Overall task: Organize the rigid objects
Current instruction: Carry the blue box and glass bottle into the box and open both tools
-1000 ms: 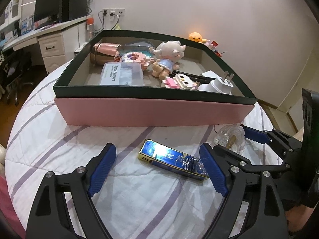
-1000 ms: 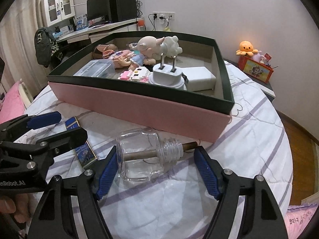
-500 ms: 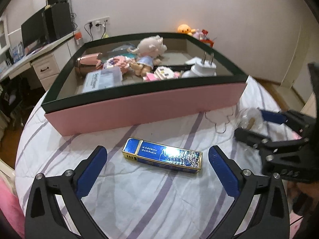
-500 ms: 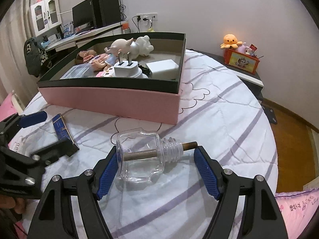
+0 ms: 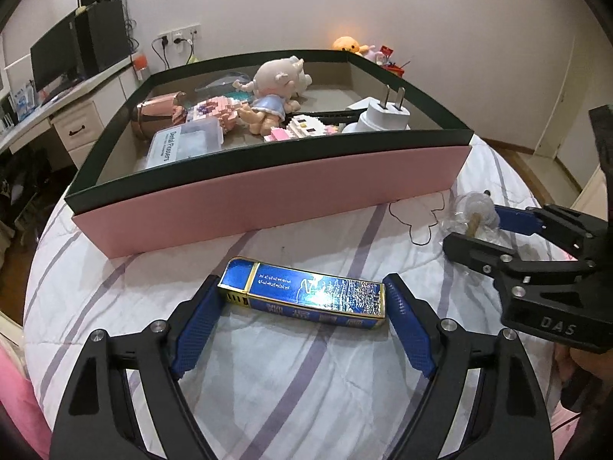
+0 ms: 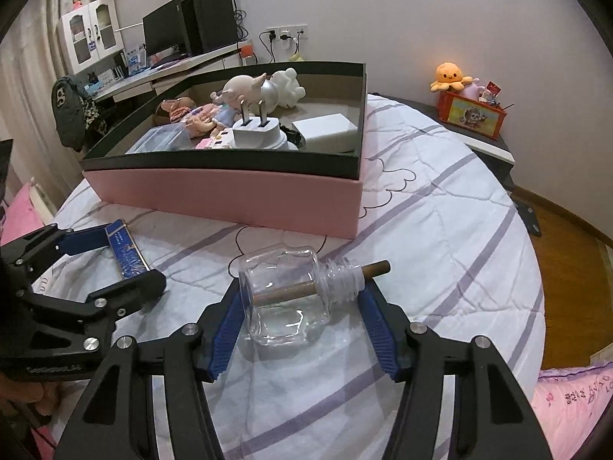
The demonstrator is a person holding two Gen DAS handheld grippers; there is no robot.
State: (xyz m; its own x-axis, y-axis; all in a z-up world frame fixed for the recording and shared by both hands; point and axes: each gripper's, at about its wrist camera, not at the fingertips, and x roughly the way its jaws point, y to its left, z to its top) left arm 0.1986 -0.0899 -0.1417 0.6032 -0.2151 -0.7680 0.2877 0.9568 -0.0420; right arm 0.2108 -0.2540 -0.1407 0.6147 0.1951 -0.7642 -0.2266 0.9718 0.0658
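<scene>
A shiny blue and gold flat box (image 5: pixel 306 291) lies on the striped white bedspread in front of the pink tray box (image 5: pixel 268 195). My left gripper (image 5: pixel 300 287) straddles it lengthwise; its jaws are closing and both pads touch the box's ends. To the right, a clear glass bottle (image 6: pixel 283 299) with a brown stick through its neck lies on its side. My right gripper (image 6: pixel 302 291) is closing on it, one pad on the base and one at the threaded neck. Each gripper also shows in the other's view: the left gripper (image 6: pixel 130 257) and the right gripper (image 5: pixel 475 226).
The pink tray box with a dark green rim (image 6: pixel 230 188) holds a white plug adapter (image 6: pixel 254 132), a doll (image 5: pixel 274 92), brick figures, a copper cup (image 5: pixel 153 115), a flosser case and a white block (image 6: pixel 325 130). A desk with a monitor stands back left. An orange toy bin (image 6: pixel 471 111) sits back right.
The left jaws opened wide, then closed onto the blue box's ends while the view rolled. The right jaws narrowed onto the bottle. The tray box appears shifted leftward in the right view.
</scene>
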